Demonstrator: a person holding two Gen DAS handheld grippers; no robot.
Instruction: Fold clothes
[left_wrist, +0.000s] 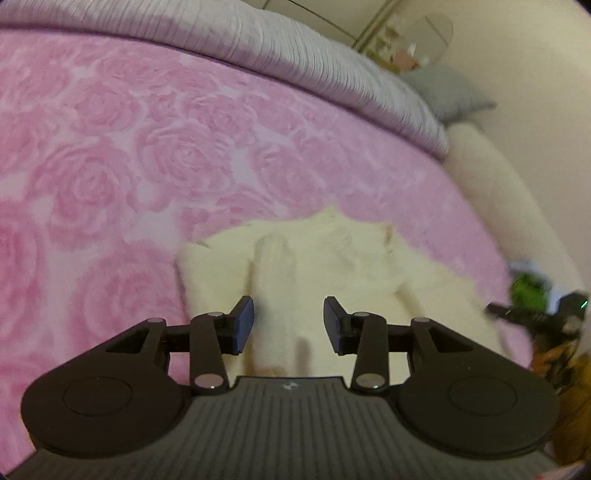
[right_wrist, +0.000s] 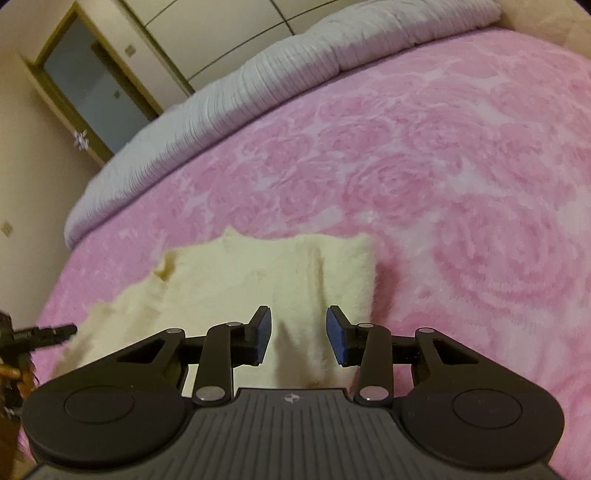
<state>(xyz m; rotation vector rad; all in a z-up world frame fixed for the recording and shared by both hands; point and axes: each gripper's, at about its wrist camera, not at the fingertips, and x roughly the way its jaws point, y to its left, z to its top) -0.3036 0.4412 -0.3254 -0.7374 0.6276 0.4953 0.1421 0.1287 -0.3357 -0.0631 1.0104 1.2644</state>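
Observation:
A cream fuzzy garment (left_wrist: 325, 266) lies partly folded on a pink rose-patterned bedspread (left_wrist: 129, 155). My left gripper (left_wrist: 289, 324) hovers over its near left part, jaws apart, with nothing between the blue pads (left_wrist: 243, 325). In the right wrist view the same garment (right_wrist: 258, 273) shows a squared folded corner at its right. My right gripper (right_wrist: 299, 334) stands open above that folded edge, also empty. The other gripper's tip (right_wrist: 44, 334) shows at the left edge.
A grey ribbed duvet (left_wrist: 295, 62) lies bunched along the far side of the bed (right_wrist: 443, 166). A grey pillow (left_wrist: 450, 92) sits by the cream wall. A doorway (right_wrist: 88, 81) stands at the far left. Something green (left_wrist: 528, 288) shows at the right.

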